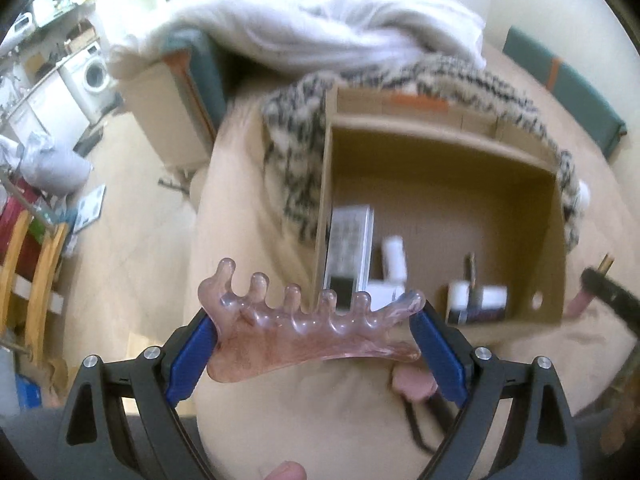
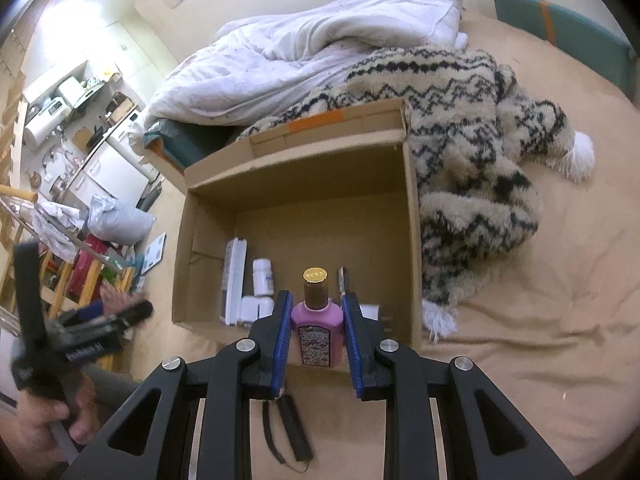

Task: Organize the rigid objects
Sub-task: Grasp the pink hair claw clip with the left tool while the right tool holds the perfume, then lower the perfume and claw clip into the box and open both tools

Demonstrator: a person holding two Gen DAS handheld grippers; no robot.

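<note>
While box [image 2: 412,240] contents blur, left tongs [image 1: 316,320] clamp comb [image 1: 304,332]; right tongs [image 2: 316,332] clamp perfume bottle [image 2: 318,328].

Left gripper [image 1: 316,326] frame: black plastic arms with triangular cut-outs, round silver screws at the pivots.
Left gripper pads: flat, blue.
Right gripper [image 2: 316,312] frame: same black arms, four silver screws.
Right gripper pads: blue, ridged.
Left gripper handle, seen beside the right gripper: black, white lettering.
</note>
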